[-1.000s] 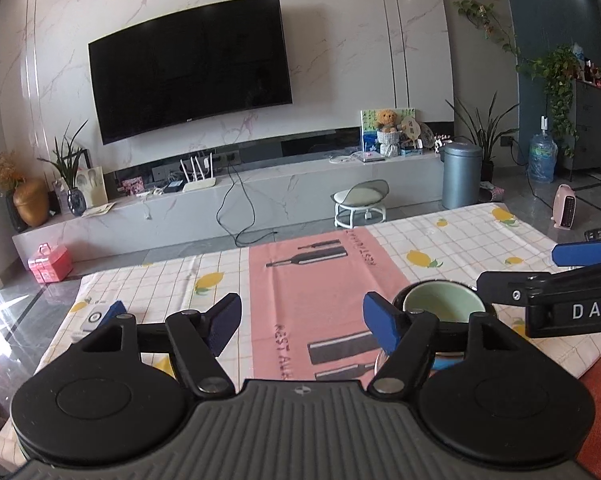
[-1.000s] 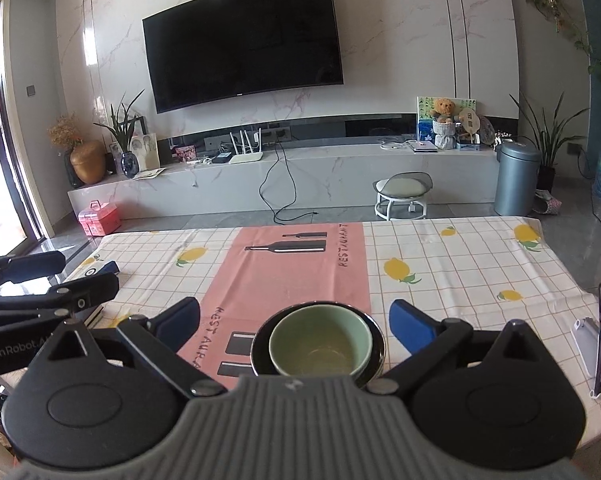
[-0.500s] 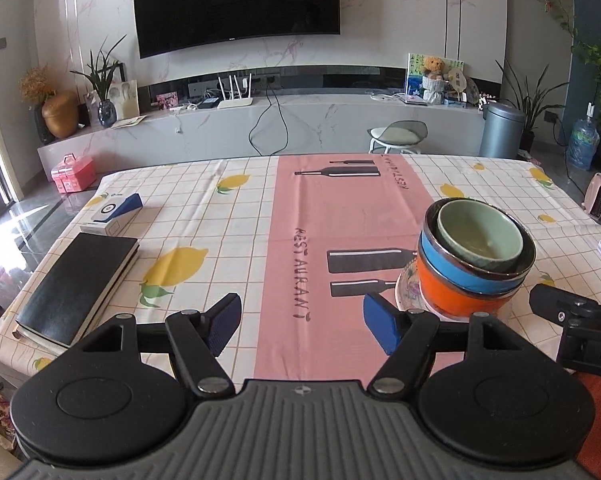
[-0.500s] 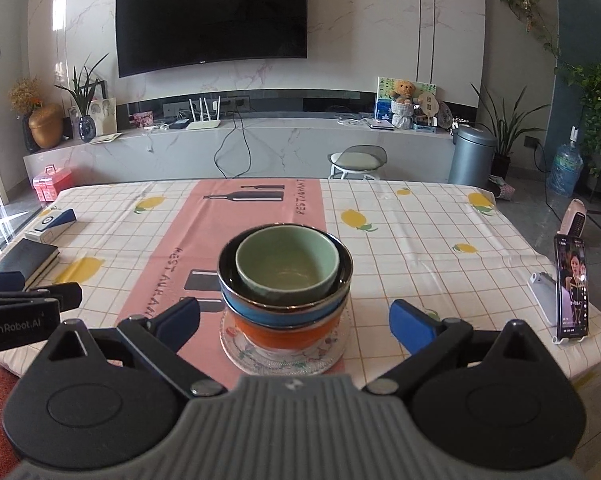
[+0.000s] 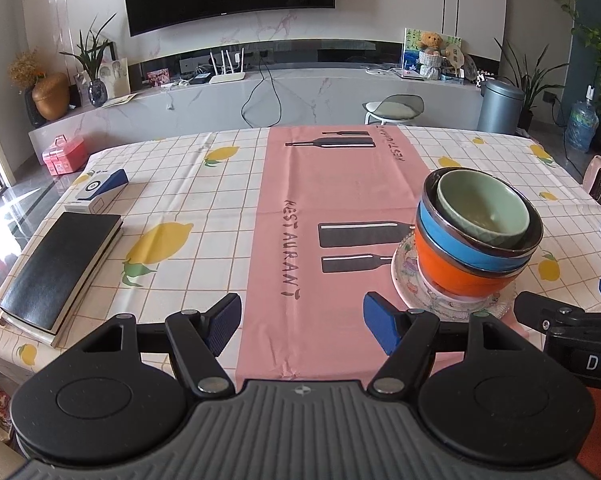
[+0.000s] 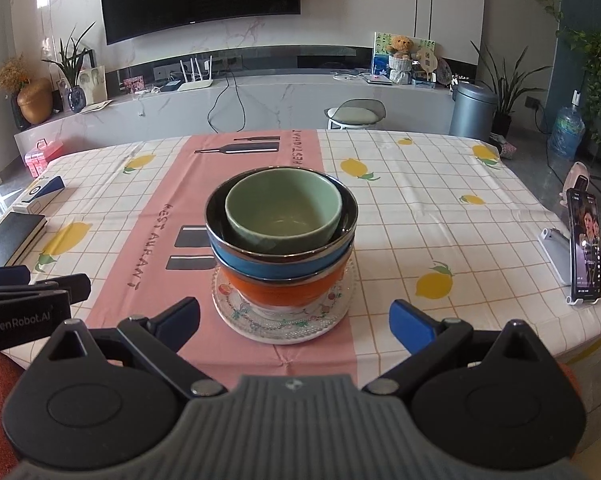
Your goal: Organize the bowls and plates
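A stack stands on the tablecloth: a pale green bowl (image 6: 281, 210) nests in a blue bowl (image 6: 284, 262), which sits in an orange bowl (image 6: 278, 292) on a patterned glass plate (image 6: 284, 326). In the left wrist view the same green bowl (image 5: 482, 208), blue bowl (image 5: 460, 246), orange bowl (image 5: 456, 276) and plate (image 5: 408, 276) lie to the right. My right gripper (image 6: 294, 320) is open just in front of the stack, with nothing between its fingers. My left gripper (image 5: 302, 322) is open and holds nothing, to the left of the stack near the table's front edge.
A black notebook (image 5: 60, 270) and a small blue-and-white box (image 5: 98, 190) lie at the table's left side. A phone on a stand (image 6: 584, 250) sits at the right edge. Beyond the table are a stool (image 6: 354, 114), a bin (image 6: 476, 114) and a TV wall.
Both grippers have pulled back and risen away from the stack, so the whole stack and plate now show. Both stay open and the stack has not moved.
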The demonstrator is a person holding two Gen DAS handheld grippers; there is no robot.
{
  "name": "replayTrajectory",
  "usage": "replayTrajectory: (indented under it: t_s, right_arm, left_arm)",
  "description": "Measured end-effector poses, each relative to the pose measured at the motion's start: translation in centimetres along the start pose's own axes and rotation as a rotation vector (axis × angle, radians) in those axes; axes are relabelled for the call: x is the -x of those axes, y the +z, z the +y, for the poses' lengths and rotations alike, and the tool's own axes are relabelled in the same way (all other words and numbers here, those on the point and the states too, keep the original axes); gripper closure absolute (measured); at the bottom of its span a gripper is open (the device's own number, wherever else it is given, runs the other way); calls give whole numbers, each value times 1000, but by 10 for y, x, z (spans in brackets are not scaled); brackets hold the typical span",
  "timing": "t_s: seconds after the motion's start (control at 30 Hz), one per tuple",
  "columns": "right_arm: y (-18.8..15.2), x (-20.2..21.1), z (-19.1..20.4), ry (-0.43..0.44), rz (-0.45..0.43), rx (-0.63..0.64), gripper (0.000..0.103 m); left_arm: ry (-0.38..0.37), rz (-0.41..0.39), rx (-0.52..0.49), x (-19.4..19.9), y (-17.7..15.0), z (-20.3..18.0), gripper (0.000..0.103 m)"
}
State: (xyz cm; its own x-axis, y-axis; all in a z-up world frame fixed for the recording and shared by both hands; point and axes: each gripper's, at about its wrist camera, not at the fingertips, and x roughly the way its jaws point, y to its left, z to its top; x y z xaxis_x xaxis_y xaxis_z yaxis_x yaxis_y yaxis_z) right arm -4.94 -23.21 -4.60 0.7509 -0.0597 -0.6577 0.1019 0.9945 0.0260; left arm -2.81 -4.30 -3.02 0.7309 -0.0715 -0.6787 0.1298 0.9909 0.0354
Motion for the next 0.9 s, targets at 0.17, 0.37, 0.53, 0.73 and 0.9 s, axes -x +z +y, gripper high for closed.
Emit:
replayTrajectory:
  t_s: [0.17, 0.37, 0.53, 0.73, 0.9]
  right_arm:
    - [1, -1, 0, 5, 5, 4, 4]
    - [1, 1, 2, 3, 0, 13, 4]
    - [1, 1, 3, 4, 1, 16, 4]
    - [1, 2, 5, 5, -1, 25, 4]
    - [1, 2, 5, 6, 1, 26, 4]
  left_arm:
    - [0, 1, -1, 1, 1, 0, 21]
    - [1, 2, 0, 2, 1, 0, 21]
    - [3, 5, 2, 4, 2, 0, 21]
    - [0, 1, 2, 5, 2, 1, 21]
    - [0, 1, 3, 5, 2, 1, 21]
